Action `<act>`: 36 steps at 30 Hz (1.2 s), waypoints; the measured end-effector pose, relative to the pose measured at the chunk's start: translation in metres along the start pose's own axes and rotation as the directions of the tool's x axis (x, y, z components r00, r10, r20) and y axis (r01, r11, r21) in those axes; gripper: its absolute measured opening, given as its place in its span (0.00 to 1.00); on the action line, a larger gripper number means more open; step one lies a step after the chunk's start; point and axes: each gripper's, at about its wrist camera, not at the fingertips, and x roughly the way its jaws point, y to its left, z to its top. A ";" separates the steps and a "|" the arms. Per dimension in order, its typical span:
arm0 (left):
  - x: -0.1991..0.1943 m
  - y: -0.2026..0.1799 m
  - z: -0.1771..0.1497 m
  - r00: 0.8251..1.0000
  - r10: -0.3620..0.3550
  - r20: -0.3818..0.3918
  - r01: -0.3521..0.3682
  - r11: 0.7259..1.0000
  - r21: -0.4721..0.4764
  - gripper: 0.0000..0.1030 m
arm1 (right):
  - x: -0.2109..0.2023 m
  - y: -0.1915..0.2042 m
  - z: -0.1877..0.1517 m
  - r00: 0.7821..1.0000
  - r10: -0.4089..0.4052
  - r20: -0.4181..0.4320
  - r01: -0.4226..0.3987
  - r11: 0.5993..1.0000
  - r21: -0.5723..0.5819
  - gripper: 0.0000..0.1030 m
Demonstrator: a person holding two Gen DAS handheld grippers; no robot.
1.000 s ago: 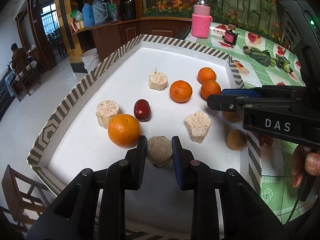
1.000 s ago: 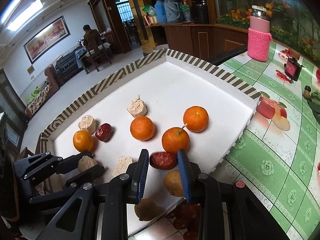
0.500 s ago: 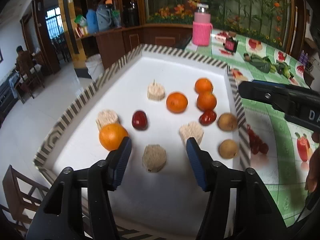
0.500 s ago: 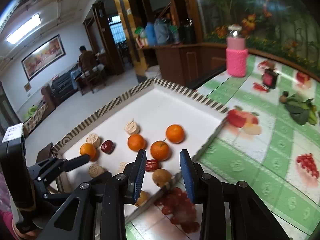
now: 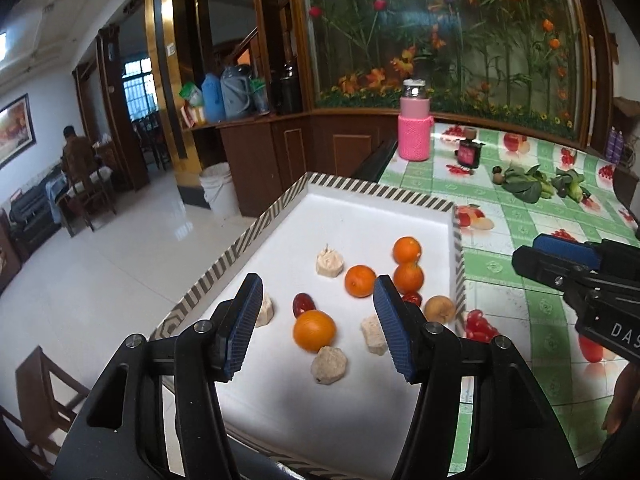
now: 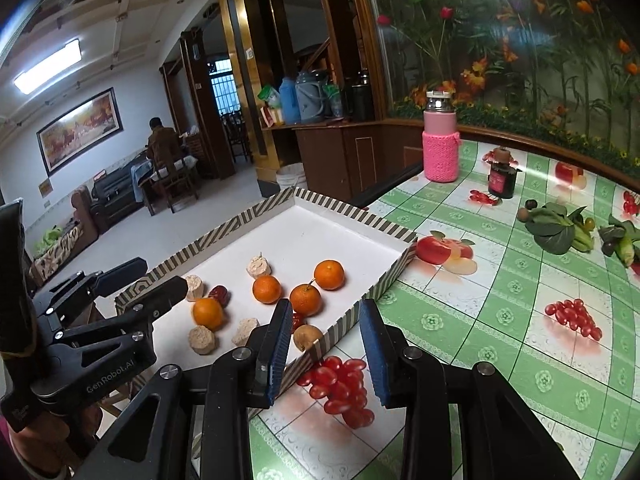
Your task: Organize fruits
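A white tray with a striped rim (image 5: 404,194) (image 6: 352,206) holds several oranges (image 5: 314,330) (image 6: 329,274), beige cut pieces (image 5: 329,365) (image 6: 202,339), red dates (image 5: 302,304) (image 6: 219,294) and a brown round fruit (image 5: 439,307) (image 6: 306,336). My left gripper (image 5: 318,322) is open and empty, raised above the tray's near end. My right gripper (image 6: 326,344) is open and empty, raised over the tray's near right rim and the tablecloth.
A green fruit-print tablecloth (image 6: 500,320) covers the table right of the tray. A pink-sleeved jar (image 5: 415,128) (image 6: 441,142), a small dark bottle (image 6: 501,174) and leafy greens (image 6: 560,228) stand at the back. The floor drops off left of the tray.
Both grippers have let go and opened: the left released a beige piece, the right a red date. Both have pulled up and back from the tray.
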 end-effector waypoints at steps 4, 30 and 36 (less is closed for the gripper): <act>-0.003 -0.001 0.001 1.000 -0.008 -0.004 0.007 1.000 -0.004 0.56 | -0.003 0.002 -0.003 1.000 0.003 0.003 -0.003 1.000 -0.003 0.32; -0.002 0.006 0.000 1.000 -0.012 -0.026 0.011 1.000 -0.027 0.56 | 0.010 0.014 -0.014 0.999 0.009 -0.044 -0.010 0.999 -0.034 0.32; 0.001 0.006 -0.002 0.999 -0.012 -0.032 0.011 1.000 -0.029 0.56 | 0.011 0.014 -0.014 0.999 0.011 -0.048 -0.013 0.999 -0.032 0.32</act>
